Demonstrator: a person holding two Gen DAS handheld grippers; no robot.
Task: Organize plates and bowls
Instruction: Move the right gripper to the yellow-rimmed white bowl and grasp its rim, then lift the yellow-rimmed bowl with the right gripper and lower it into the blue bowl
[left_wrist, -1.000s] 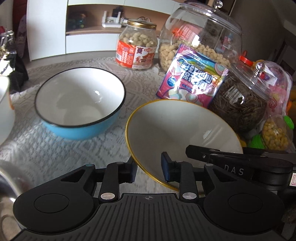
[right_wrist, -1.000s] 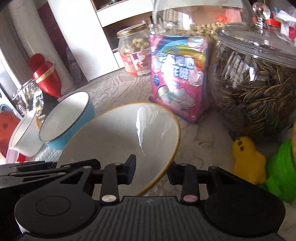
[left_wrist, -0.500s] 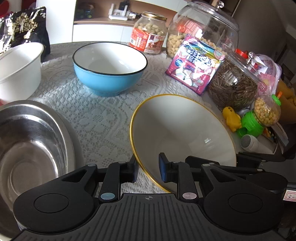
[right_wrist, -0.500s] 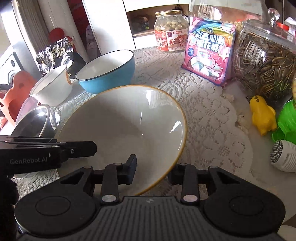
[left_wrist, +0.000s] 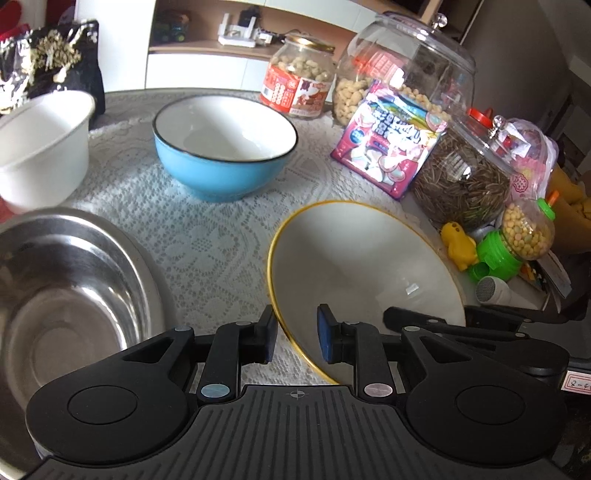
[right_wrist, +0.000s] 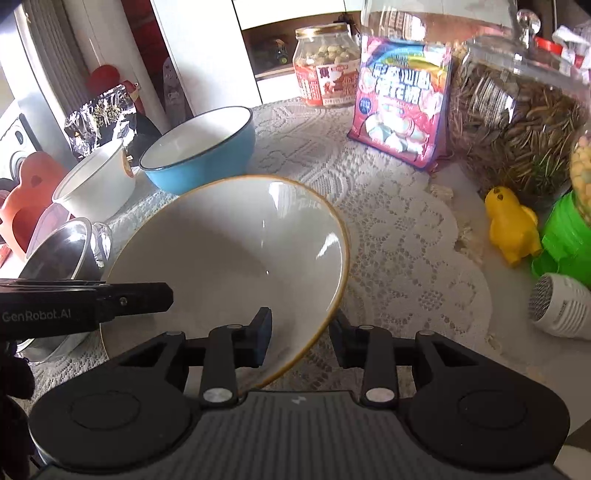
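Observation:
A wide white bowl with a yellow rim is held tilted above the lace tablecloth. My left gripper is shut on its left rim, and my right gripper is shut on its right rim; the bowl also shows in the right wrist view. A blue bowl stands behind it, also in the right wrist view. A steel bowl sits at the near left. A white bowl stands at the far left.
Glass jars of nuts and sunflower seeds, a pink snack bag, a yellow duck toy and a green dispenser crowd the right side. A foil bag stands at the back left.
Both grippers have pulled back and risen with the yellow-rimmed bowl. The steel bowl and white bowl have come into view at the left, and the jars look farther away.

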